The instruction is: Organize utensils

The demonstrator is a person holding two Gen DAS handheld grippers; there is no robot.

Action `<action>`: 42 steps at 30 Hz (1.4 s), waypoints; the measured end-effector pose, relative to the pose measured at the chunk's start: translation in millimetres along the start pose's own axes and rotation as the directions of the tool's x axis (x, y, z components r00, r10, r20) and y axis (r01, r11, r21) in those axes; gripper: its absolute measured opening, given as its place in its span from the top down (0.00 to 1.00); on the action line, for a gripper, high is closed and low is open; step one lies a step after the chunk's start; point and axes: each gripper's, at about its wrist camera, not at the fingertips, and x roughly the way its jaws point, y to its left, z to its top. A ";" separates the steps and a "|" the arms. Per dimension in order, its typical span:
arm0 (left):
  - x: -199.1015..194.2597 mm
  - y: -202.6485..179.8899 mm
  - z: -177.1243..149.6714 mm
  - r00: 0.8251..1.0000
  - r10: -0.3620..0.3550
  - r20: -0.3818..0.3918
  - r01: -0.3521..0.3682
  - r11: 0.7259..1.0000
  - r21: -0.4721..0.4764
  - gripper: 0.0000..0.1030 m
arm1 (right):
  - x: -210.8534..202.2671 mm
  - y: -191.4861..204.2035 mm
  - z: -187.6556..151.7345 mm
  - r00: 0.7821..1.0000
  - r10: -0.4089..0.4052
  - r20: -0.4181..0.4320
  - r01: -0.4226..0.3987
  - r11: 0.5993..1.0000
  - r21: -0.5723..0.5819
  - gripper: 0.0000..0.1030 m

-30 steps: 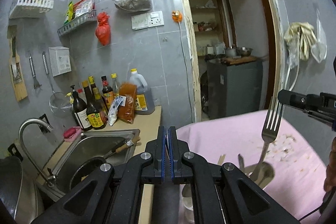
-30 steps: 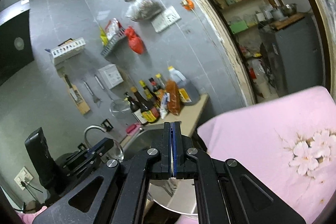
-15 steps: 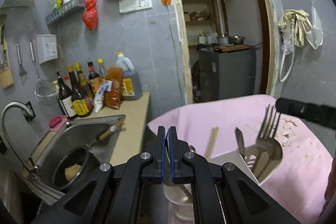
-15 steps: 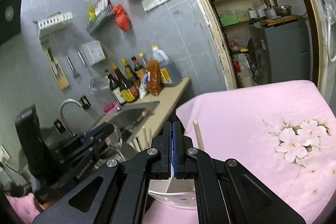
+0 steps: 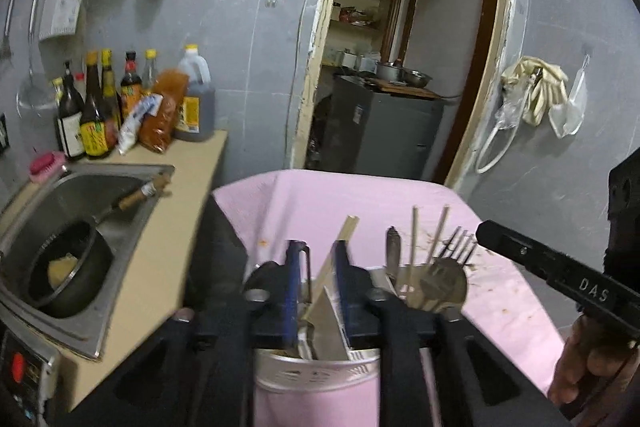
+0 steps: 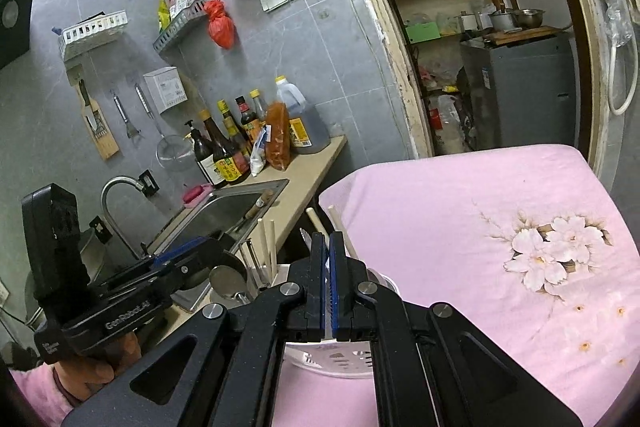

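Most utensils already stand in the white holder (image 5: 316,377) on the pink-covered surface (image 5: 516,311): chopsticks (image 5: 414,237), fork (image 5: 460,247), spoon (image 5: 446,285). The left hand-held gripper (image 5: 316,267) has just been opening, jaws apart around a chopstick (image 5: 346,229) over the holder. The right hand-held gripper (image 6: 328,269) is closed, seemingly empty; little looks left.

My left gripper (image 5: 317,259) blurs at the centre of its own view, so I cannot tell whether its pads touch the chopstick (image 5: 347,227) between them. It covers most of the white holder (image 5: 316,373), whose base is hidden behind its black body. The fork (image 5: 460,241) shows only its tines; its handle end vanishes behind my right gripper (image 6: 328,259)'s dark bar at the right edge. In the right view, my gripper hides the holder's near side at lower centre. My left hand (image 6: 86,367) is cut off at the lower left corner. The bottle (image 6: 230,143) labels are too small to read.
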 end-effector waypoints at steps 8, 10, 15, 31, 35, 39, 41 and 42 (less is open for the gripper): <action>-10.3 -2.2 -0.8 0.999 -0.035 0.022 0.035 0.999 -0.036 0.59 | -12.0 0.6 -0.7 1.000 -0.009 0.002 0.009 1.000 -0.013 0.98; -15.2 -3.9 -2.0 0.999 -0.034 0.031 0.036 0.998 -0.051 0.57 | -19.4 -0.1 -1.8 1.000 -0.018 0.012 0.019 1.000 -0.020 0.95; -35.6 -15.2 -3.7 0.998 -0.014 0.068 0.018 0.998 -0.060 0.45 | -54.4 -3.2 -3.4 0.996 -0.051 0.072 0.054 0.998 -0.036 0.66; -126.9 -86.8 -45.9 0.979 0.054 0.194 -0.041 0.997 -0.072 0.03 | -194.1 -29.5 -22.5 0.969 -0.172 0.175 0.192 0.976 -0.103 0.22; -145.5 -101.3 -66.8 0.974 0.074 0.214 -0.060 0.996 -0.073 0.01 | -218.5 -37.6 -40.4 0.964 -0.197 0.177 0.217 0.971 -0.097 0.07; -160.7 -110.1 -85.5 0.972 0.090 0.215 -0.076 0.994 -0.074 0.01 | -240.4 -43.6 -60.6 0.957 -0.221 0.187 0.241 0.967 -0.086 0.02; -168.2 -114.5 -94.7 0.972 0.097 0.214 -0.082 0.994 -0.077 0.01 | -248.0 -44.8 -69.3 0.954 -0.233 0.189 0.252 0.964 -0.089 0.02; -172.1 -116.7 -99.6 0.972 0.100 0.213 -0.086 0.994 -0.073 0.01 | -252.8 -45.0 -74.2 0.953 -0.237 0.188 0.258 0.962 -0.092 0.02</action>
